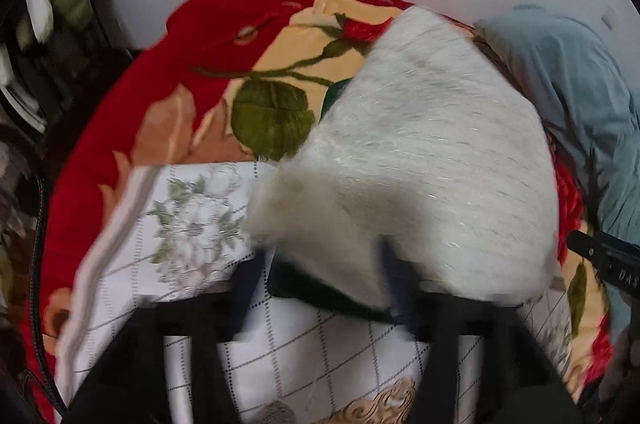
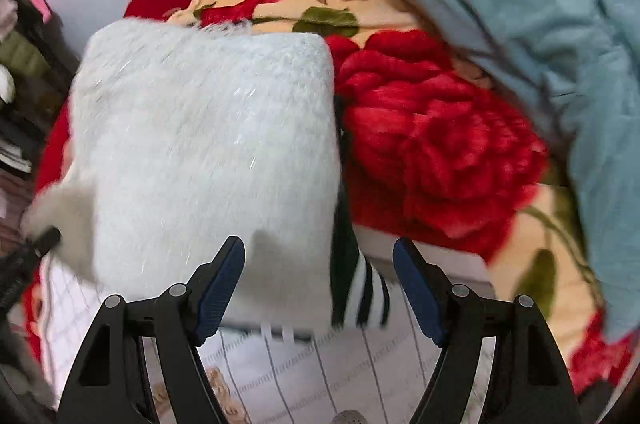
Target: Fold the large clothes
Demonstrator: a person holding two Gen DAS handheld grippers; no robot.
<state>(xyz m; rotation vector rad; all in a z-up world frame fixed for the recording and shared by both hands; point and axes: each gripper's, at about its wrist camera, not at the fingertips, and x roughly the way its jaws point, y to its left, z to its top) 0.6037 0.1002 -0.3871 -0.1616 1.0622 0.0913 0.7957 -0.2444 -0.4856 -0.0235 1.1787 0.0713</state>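
Your right gripper (image 2: 319, 274) has its blue-padded jaws spread wide, with nothing pressed between them; the near edge of the fluffy white folded garment (image 2: 208, 151) and a dark green piece with white stripes (image 2: 362, 300) lie just ahead of the gap. Your left gripper (image 1: 320, 284) also looks parted, but its fingers are smeared by motion blur and I cannot tell whether a pad brushes the white pile's near edge. The white garment (image 1: 420, 151) sits as a squarish folded stack on the bed, its right edge straight, its left corner loose and tufted. Under its near edge the dark green layer pokes out. Beneath lies a white grid-patterned sheet with pale flower print (image 1: 192, 224), and under that a plush red and cream rose-print blanket (image 2: 440, 143) that spreads to the far wall. To the right of the stack the blanket gives you open room before a crumpled pale blue garment (image 2: 540, 43) heaped along the right side. The left side is tighter, with dark cluttered shelving (image 1: 44, 35) cut off by the lens rim. The other gripper's black tip enters each view at the edge.
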